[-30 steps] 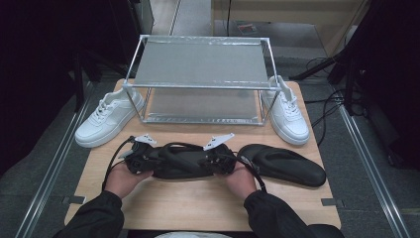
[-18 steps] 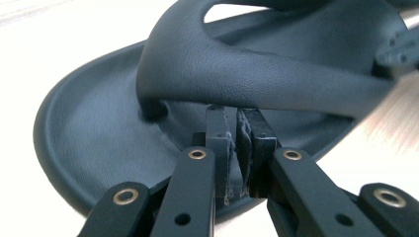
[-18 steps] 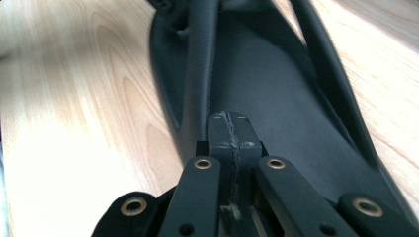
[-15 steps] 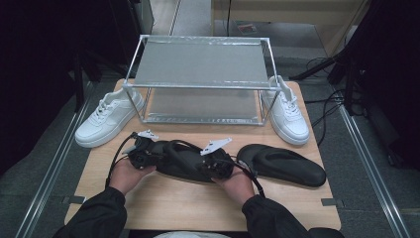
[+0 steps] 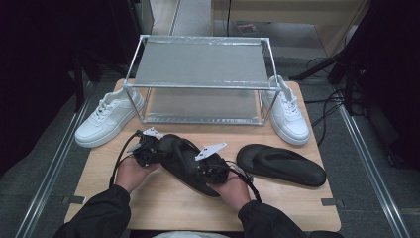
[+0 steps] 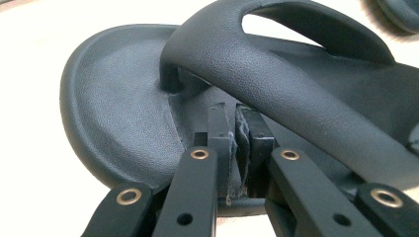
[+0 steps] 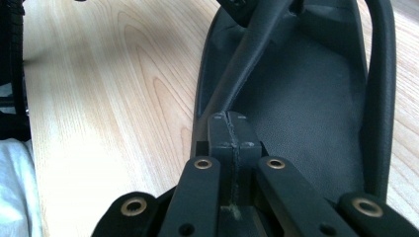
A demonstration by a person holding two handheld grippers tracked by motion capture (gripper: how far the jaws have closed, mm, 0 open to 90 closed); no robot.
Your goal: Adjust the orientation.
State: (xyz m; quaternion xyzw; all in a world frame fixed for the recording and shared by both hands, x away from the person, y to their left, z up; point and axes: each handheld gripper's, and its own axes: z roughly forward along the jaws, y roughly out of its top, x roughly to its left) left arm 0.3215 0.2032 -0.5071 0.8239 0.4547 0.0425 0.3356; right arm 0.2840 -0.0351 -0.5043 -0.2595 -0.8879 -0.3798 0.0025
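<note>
A black flip-flop (image 5: pixel 181 158) lies slantwise between both hands at the table's front, toe end up-left. My left gripper (image 5: pixel 157 148) is at the toe end. In the left gripper view its jaws (image 6: pixel 236 111) are nearly together, reaching over the footbed (image 6: pixel 118 108) just under the strap (image 6: pixel 276 74). My right gripper (image 5: pixel 203 168) is over the heel end. Its pads (image 7: pixel 230 118) are pressed together, tips where the strap (image 7: pixel 247 64) meets the sole. I cannot tell if either pinches any of the shoe. A second black flip-flop (image 5: pixel 280 163) lies to the right.
A metal-framed two-level rack (image 5: pixel 200 67) stands at the back of the wooden table (image 5: pixel 163 206). A white sneaker (image 5: pixel 106 121) sits left of it and another white sneaker (image 5: pixel 287 114) right of it. Cables run over the floor at the right.
The flip-flop between the hands has turned from lying across the table to a slant, toe away and heel toward the person. Both hands shifted slightly with it.
</note>
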